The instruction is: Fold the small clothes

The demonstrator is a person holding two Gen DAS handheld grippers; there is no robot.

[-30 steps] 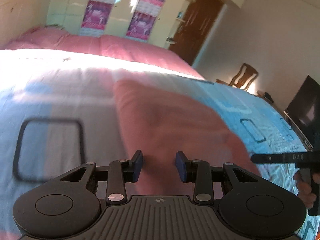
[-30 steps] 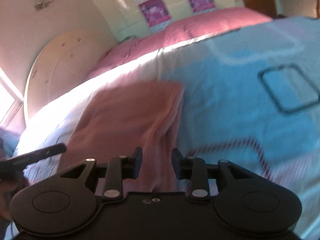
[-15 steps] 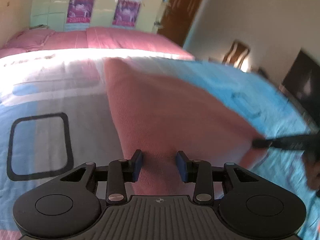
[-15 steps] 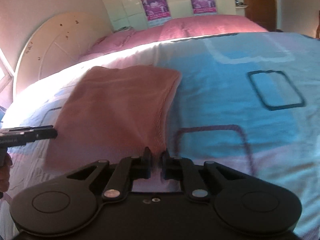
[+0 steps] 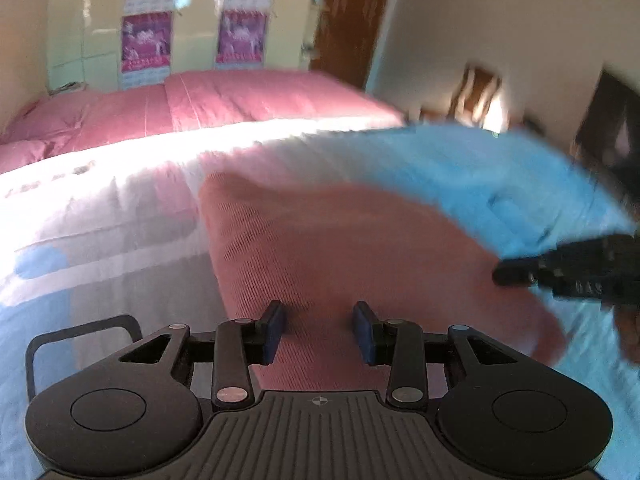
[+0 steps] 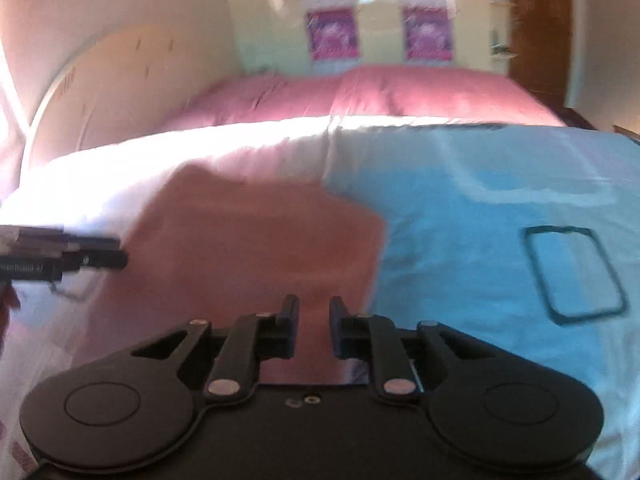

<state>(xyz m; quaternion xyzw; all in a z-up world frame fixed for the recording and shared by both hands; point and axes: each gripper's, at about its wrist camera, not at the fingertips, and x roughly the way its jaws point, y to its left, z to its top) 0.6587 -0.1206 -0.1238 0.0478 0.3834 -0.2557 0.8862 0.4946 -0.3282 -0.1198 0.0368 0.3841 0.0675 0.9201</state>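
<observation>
Left wrist view: the left gripper (image 5: 319, 332) has its blue-padded jaws spread wide, holding nothing, poised over the near edge of the cloth (image 5: 340, 256). The cloth is a pink, ribbed-knit rectangle lying flat on the bed (image 5: 100, 240), whose cover is smooth, pale with blue patches and dark rounded-rectangle outlines. Right wrist view: the right gripper (image 6: 314, 330) has its black jaws parted with a narrow gap, over the cloth's near right corner, gripping nothing. Printing on each gripper's side is too blurred to read. 2 purple posters (image 6: 334, 34) hang behind.
</observation>
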